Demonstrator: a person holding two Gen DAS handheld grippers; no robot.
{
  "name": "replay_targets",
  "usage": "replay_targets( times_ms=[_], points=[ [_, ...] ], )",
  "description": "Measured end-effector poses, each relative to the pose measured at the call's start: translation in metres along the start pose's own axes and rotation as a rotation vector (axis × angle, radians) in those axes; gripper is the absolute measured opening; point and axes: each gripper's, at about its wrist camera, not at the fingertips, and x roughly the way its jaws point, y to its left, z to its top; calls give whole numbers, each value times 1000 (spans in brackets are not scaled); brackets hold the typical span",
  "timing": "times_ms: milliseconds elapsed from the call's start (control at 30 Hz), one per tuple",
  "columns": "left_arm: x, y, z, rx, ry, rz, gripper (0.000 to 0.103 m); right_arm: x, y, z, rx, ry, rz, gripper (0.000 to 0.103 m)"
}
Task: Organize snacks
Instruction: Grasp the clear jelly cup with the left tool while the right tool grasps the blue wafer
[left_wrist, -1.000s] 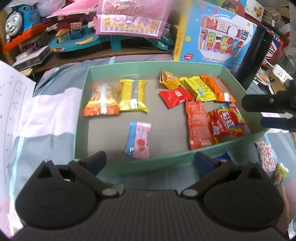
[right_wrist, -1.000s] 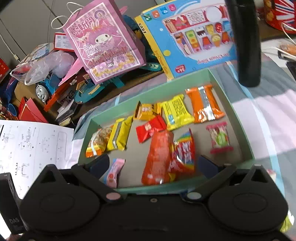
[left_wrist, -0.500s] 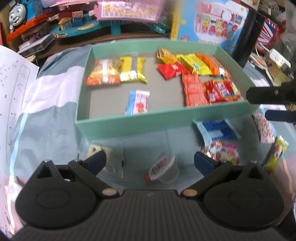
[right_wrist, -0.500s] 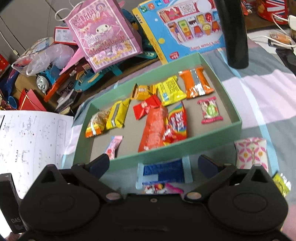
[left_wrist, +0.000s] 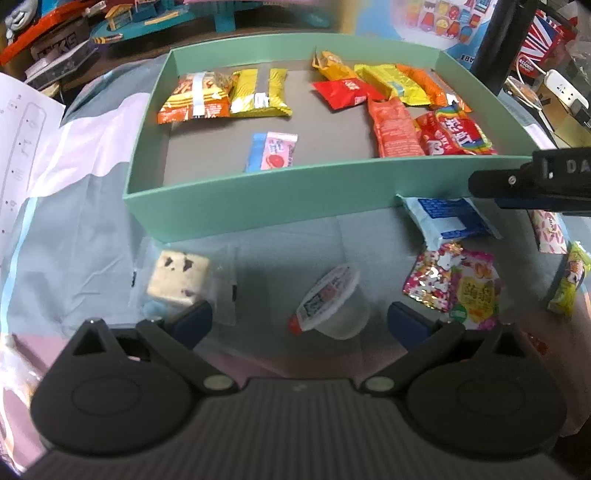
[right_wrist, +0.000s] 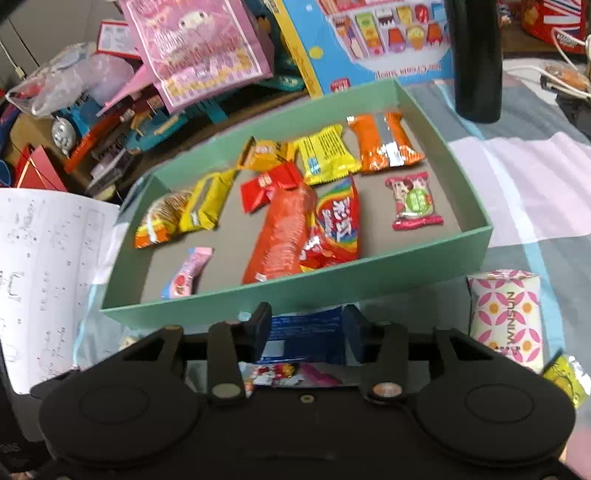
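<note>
my right claw (right_wrist: 304, 332) has just been closing, and its jaws now stand narrow around the blue packet (right_wrist: 306, 334), which lies on the bedsheet (left_wrist: 92, 258) just in front of the green box (left_wrist: 258, 206). i cannot tell whether the pads are pressing the wrapper yet or only flanking it. my left claw (left_wrist: 295, 321) is wide and holds nothing, with the jelly cup (left_wrist: 332, 302) lying tipped on its side between its fingers.

the risk i see on the right: the packet is flat and slick, and one corner seems to touch or tuck against the box wall. if the jaws catch only the edge of the wrapper, it could slide out on the lift, or drag the box. a glittery pink snack bag (left_wrist: 454, 288) lies touching the blue packet's near end, so it could get nipped along with it.

on the left, the cup is round and tilted, so i judge it likely to roll or squirt away if the pads meet it off centre. the wrapped nougat square (left_wrist: 179, 277) sits just beside the left finger and may be nudged.

still outside the box: a pink flower-print pack (right_wrist: 506, 317) and a yellow-green packet (left_wrist: 567, 280), off to the right. inside, the bare floor is mostly at the front left near the pink candy (left_wrist: 273, 153); the orange pack (left_wrist: 393, 129) and rainbow bag (left_wrist: 454, 133) crowd the front right. toys and a dark bottle (right_wrist: 476, 59) stand behind the box, clear of my path.
</note>
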Motion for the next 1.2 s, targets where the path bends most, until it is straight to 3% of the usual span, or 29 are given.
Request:
replay_targets(
  times_ms=[300,600,733,833,967,1200],
  points=[
    [7,8,-1,5,0,15,103,32,7,1,-36,69,21,42],
    [5,29,-12,-50,0,16,103,24,17,-22,43,198,103,43],
    [3,37,-12,-61,-6,25,103,18,29,-26,2,223,128,44],
    [2,42,-14,-68,-15,25,103,9,33,-17,-39,154,117,51],
    [2,42,-14,-56,-23,29,103,13,46,-9,-105,122,181,67],
    [1,51,-15,-72,-26,47,103,42,60,-16,-243,205,180,69]
  ],
)
